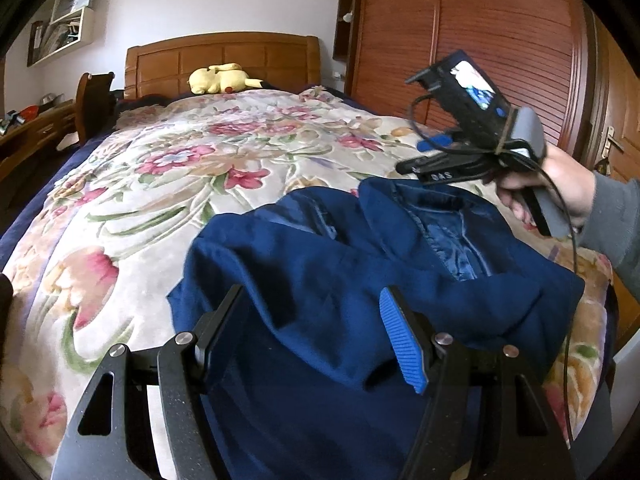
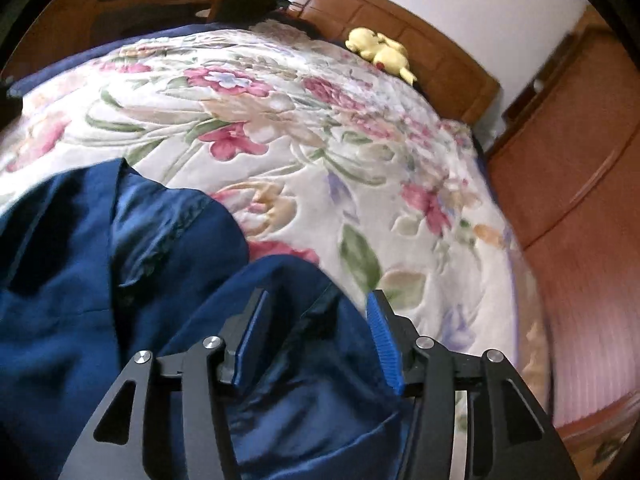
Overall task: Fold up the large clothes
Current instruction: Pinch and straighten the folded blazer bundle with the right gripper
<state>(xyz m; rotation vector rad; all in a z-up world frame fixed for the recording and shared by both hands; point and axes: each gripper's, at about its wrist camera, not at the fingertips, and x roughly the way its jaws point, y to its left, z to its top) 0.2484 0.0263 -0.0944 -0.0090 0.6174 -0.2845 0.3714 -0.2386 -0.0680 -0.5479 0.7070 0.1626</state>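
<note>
- Step, as I read it: mid-fold. Jacket [image 1: 360,280] already partly doubled over on the bed [image 1: 132,184], both grippers between grabs.
- Left gripper [image 1: 320,332]: jaws well apart, hovering over the near part of the jacket; cloth shows between the jaws but pads aren't pressing it, so nothing held.
- Right gripper [image 2: 316,336]: jaws about half apart, blue cloth lies under & between them, no pinch visible; not holding anything, I'd say. In the left view it sits above the collar end, in a hand [image 1: 532,188] w/ grey sleeve.
- Next move prob needs: pick a fresh edge or corner (collar end or near hem), come down w/ jaws wide, close on outer cloth + lining together so layers don't slide apart, then lift & carry across evenly.
- Jacket location: near end of the bed, on the floral cover, close to the edge by the person; rest of the cover beyond it is bare up to the plush [image 1: 218,78] at the headboard.
- Jacket look: dark blue, thick matte outer, shiny blue lining showing at the open front & collar; lumpy, soft folds, not flat yet. Lining looks slippery.
</note>
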